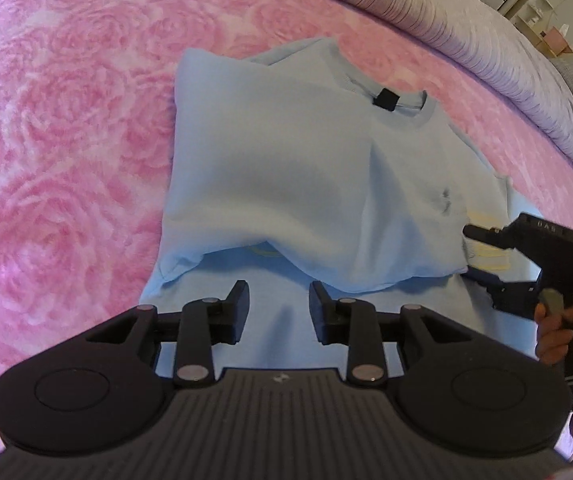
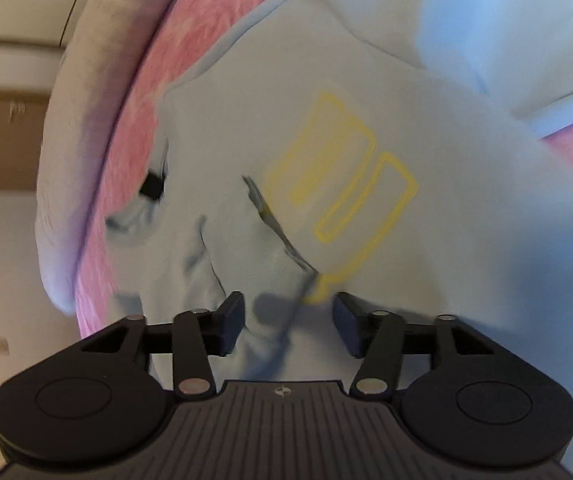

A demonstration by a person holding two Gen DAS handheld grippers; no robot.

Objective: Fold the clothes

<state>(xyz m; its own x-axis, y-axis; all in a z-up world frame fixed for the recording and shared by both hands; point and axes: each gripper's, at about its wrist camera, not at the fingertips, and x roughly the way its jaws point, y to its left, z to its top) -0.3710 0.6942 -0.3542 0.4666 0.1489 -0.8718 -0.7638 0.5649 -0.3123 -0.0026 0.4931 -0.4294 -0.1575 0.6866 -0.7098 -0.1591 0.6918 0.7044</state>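
garment: light-blue cotton T-shirt [image 1: 286, 168], partly folded on pink rose-print blanket [image 1: 66, 140]
handling: light, limp, wrinkles easily
grip: pinch hem edge
left gripper [image 1: 279, 312]: apart, empty
right gripper [image 2: 286, 322]: apart, fabric between, unclamped

We see a light blue t-shirt [image 1: 306, 184] lying partly folded on the pink bedspread [image 1: 66, 140], collar far, yellow print [image 2: 342, 168] on turned-over fabric.

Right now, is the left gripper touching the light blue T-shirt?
Apart. In the left wrist view the left gripper has its jaws open over the light blue T-shirt, with nothing between them.
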